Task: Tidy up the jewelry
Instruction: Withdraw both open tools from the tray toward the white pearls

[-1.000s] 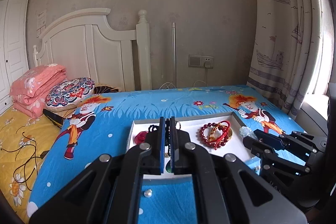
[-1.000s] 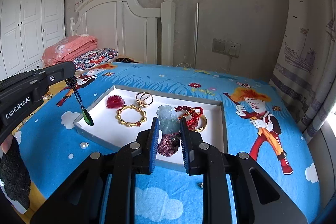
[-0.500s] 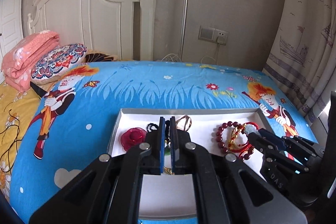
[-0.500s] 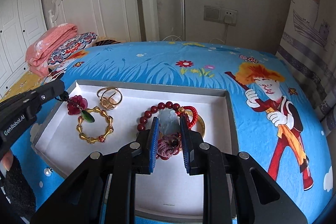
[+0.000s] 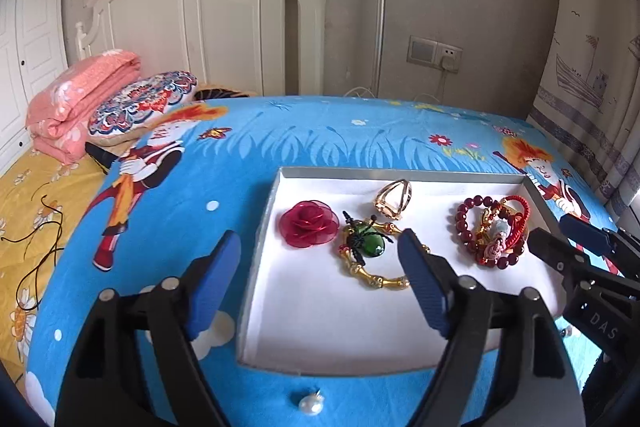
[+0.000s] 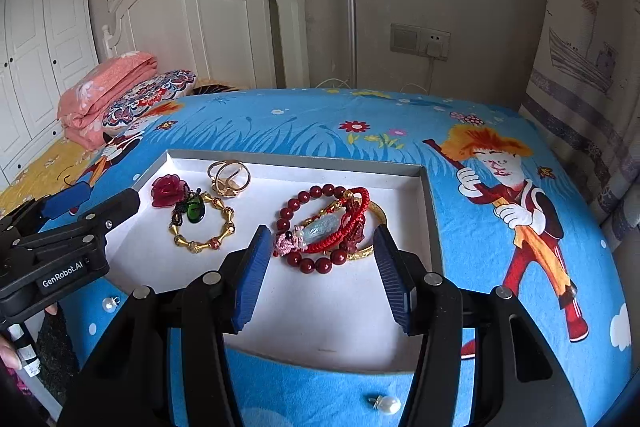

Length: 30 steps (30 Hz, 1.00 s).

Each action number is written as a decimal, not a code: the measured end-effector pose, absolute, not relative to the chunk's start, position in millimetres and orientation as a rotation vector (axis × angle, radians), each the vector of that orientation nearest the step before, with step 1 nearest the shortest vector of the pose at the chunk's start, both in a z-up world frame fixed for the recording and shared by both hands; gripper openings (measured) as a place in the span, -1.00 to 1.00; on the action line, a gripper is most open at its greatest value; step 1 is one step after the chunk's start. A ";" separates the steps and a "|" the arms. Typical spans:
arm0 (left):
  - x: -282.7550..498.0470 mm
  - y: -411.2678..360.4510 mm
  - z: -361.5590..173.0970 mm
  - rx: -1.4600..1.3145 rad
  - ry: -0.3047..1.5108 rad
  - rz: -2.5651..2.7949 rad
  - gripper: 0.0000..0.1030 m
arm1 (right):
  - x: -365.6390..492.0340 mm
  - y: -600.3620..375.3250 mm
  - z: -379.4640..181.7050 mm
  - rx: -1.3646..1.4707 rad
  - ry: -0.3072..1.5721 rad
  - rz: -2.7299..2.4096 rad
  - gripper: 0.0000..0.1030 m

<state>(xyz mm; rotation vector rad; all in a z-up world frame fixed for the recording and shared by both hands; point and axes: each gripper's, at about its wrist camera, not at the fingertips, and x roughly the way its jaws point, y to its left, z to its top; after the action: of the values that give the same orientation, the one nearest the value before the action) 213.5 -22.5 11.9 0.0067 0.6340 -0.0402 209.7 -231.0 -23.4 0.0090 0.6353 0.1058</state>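
A white tray point(image 5: 400, 173) with a grey rim lies on the blue bedspread. In it are a red rose brooch point(image 5: 308, 229), a gold ring point(image 5: 394, 199) and a green pendant point(image 5: 370, 243) on a black cord, which rests on a gold bracelet point(image 5: 374, 277). My left gripper point(image 5: 318, 267) hangs over the tray's left side, its jaws opening wide and empty. A pale jade pendant point(image 6: 322, 227) with a pink knot lies on the red bead bracelet point(image 6: 316, 261). Just short of that pile my right gripper point(image 6: 320, 255) is also opening, its pads touching nothing.
Loose pearl earrings lie on the bedspread: one point(image 5: 310, 405) before the tray's front rim, another point(image 6: 388, 405) near my right gripper. Folded pink bedding point(image 5: 80, 107) and a patterned pillow point(image 5: 144, 103) sit at the headboard. A curtain point(image 5: 600, 67) hangs on the right.
Both grippers sank toward the tray and opened. The green pendant left my left gripper and lies on the gold bracelet; the jade pendant left my right gripper and lies on the red beads.
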 end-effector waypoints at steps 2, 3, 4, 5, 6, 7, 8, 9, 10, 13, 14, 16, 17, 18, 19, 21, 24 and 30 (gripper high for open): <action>194.0 -17.8 11.1 0.012 0.625 -0.041 0.65 | 192.1 -236.0 -27.6 0.017 0.634 0.109 0.07; 184.3 -15.5 9.3 0.012 0.624 -0.038 0.68 | 183.8 -238.7 -31.9 0.022 0.641 0.112 0.09; 174.8 -13.2 7.2 0.012 0.623 -0.036 0.75 | 175.8 -241.2 -36.8 0.025 0.648 0.112 0.09; 165.5 -11.2 4.2 0.013 0.623 -0.034 0.79 | 168.2 -243.2 -41.7 0.025 0.654 0.109 0.09; 156.6 -9.4 0.7 0.017 0.624 -0.034 0.81 | 161.1 -244.7 -46.4 0.024 0.662 0.107 0.09; 149.0 -9.3 -3.2 0.021 0.627 -0.031 0.81 | 153.2 -246.1 -49.3 0.022 0.651 0.106 0.09; 142.5 -8.5 -7.0 0.025 0.632 -0.029 0.81 | 146.0 -246.5 -50.2 0.012 0.642 0.094 0.09; 137.3 -8.4 -8.9 0.031 0.634 -0.030 0.81 | 141.1 -246.7 -51.4 0.006 0.645 0.086 0.09; 133.3 -8.0 -9.5 0.033 0.633 -0.032 0.81 | 136.7 -247.8 -52.6 0.009 0.646 0.088 0.09; 128.2 -7.6 -13.4 0.032 0.657 -0.040 0.82 | 125.8 -252.4 -54.3 0.020 0.639 0.086 0.09; 127.5 -7.2 -15.9 0.028 0.668 -0.043 0.82 | 123.1 -253.3 -54.7 0.017 0.636 0.082 0.09; 128.8 -5.6 -23.4 0.017 0.696 -0.044 0.82 | 119.3 -256.5 -55.9 0.019 0.632 0.074 0.09; 129.1 -5.3 -27.3 0.010 0.712 -0.044 0.81 | 118.1 -258.6 -57.0 0.026 0.634 0.073 0.09; 130.4 -5.7 -30.3 0.004 0.725 -0.043 0.81 | 117.9 -261.2 -58.2 0.034 0.638 0.071 0.09; 129.7 -5.5 -30.8 0.000 0.726 -0.042 0.81 | 117.3 -263.2 -59.9 0.040 0.642 0.068 0.09; 129.3 -4.7 -29.2 -0.003 0.717 -0.037 0.81 | 117.3 -267.1 -64.2 0.046 0.653 0.062 0.09; 134.1 -6.1 -31.8 0.005 0.746 -0.042 0.81 | 119.6 -271.8 -69.2 0.052 0.670 0.048 0.09; 140.6 -4.6 -34.1 -0.002 0.783 -0.045 0.81 | 122.7 -275.8 -71.0 0.056 0.680 0.037 0.09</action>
<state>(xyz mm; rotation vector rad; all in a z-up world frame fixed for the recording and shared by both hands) 140.6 -4.6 -34.1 -0.0021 0.7828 -0.0446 122.7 -275.8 -71.0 0.0563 0.6802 0.0367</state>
